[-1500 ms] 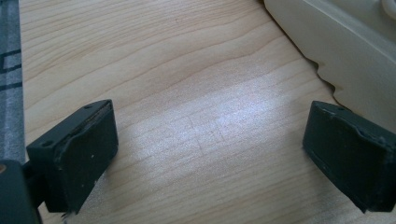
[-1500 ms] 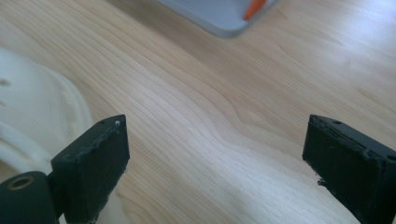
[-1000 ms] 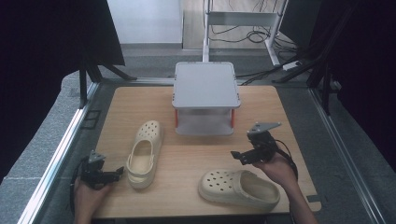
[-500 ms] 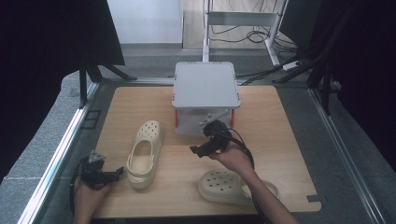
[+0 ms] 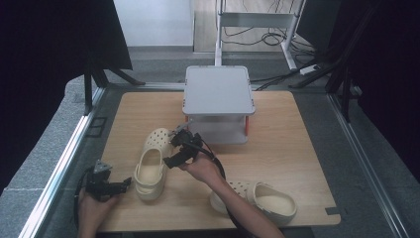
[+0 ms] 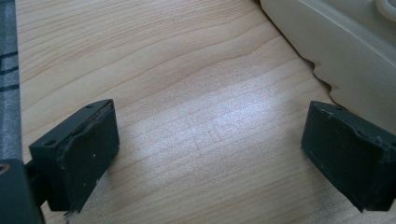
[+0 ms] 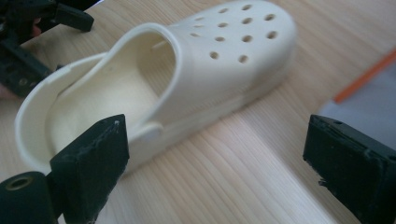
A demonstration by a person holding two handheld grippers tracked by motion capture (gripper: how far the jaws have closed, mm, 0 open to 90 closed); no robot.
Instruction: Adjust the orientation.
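A cream foam clog (image 5: 149,164) with a perforated, rounded toe and a smooth moulded heel strap lies on the pale wood-grain bench (image 5: 297,148), toe pointing away from the person. The right tongs (image 5: 179,148) hover just beside its right flank, jaws spread wide with nothing between them; in the right gripper view the clog (image 7: 154,84) sits ahead of and to the left of the matte black, blocky jaws. The left tongs (image 5: 106,184) rest near the bench's front left corner, also wide open and empty, with the clog's ridged sole edge (image 6: 336,51) just past one jaw. A second, matching clog (image 5: 260,201) lies on its side at the front right, under the person's right forearm. A grey plastic stand (image 5: 218,101) with orange legs occupies the back centre. Compared with half a second ago, the right tongs have moved from in front of the stand leftward to the first clog; the left tongs have not shifted.
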